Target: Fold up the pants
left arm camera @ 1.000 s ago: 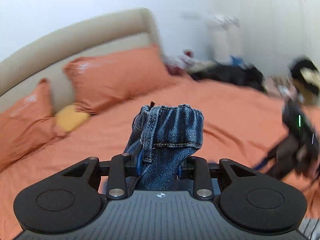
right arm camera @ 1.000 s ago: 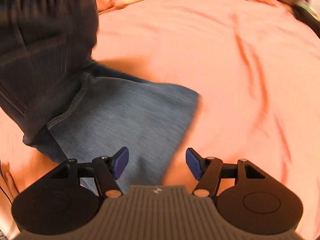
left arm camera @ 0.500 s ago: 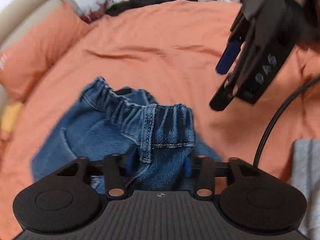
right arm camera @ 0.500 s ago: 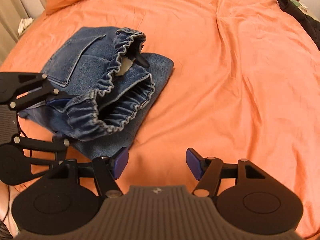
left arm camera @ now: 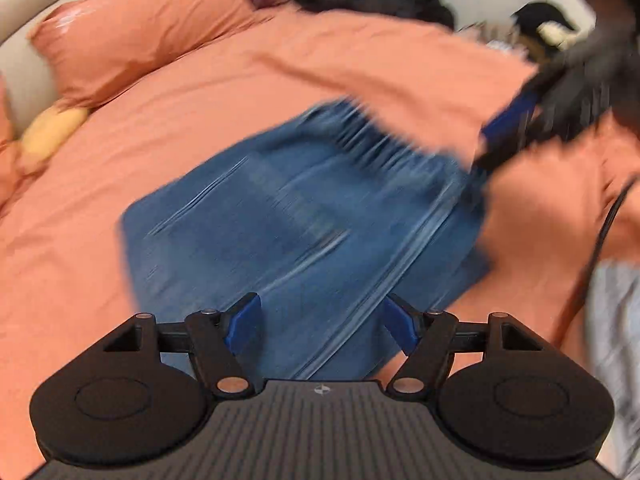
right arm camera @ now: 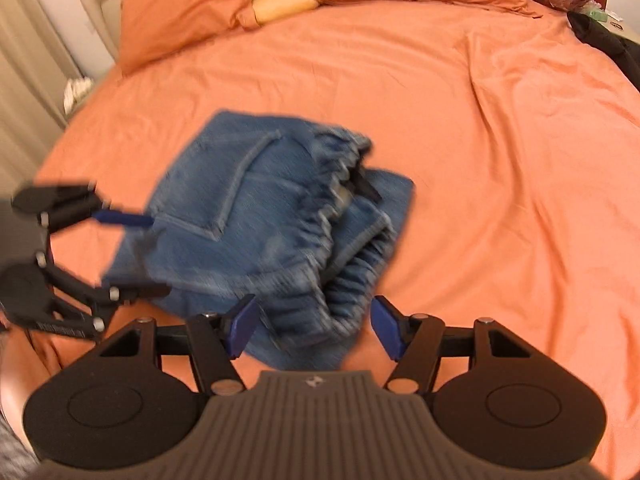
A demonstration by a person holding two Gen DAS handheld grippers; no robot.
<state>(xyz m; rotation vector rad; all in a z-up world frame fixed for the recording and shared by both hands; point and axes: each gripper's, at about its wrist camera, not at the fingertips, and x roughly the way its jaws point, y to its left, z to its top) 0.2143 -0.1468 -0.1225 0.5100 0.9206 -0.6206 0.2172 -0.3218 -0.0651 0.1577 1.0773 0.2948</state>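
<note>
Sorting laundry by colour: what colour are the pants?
Blue denim pants, clearest in the right wrist view.

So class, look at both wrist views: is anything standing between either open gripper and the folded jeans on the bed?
Nothing visible does. The jeans lie directly ahead of the right gripper and the left gripper, with only orange bedsheet around them.

Bare orange sheet (right arm camera: 500, 128) spreads wide from twelve to three o'clock. The folded jeans (right arm camera: 272, 216) block centre. The left gripper (right arm camera: 132, 256) crowds nine o'clock.
</note>
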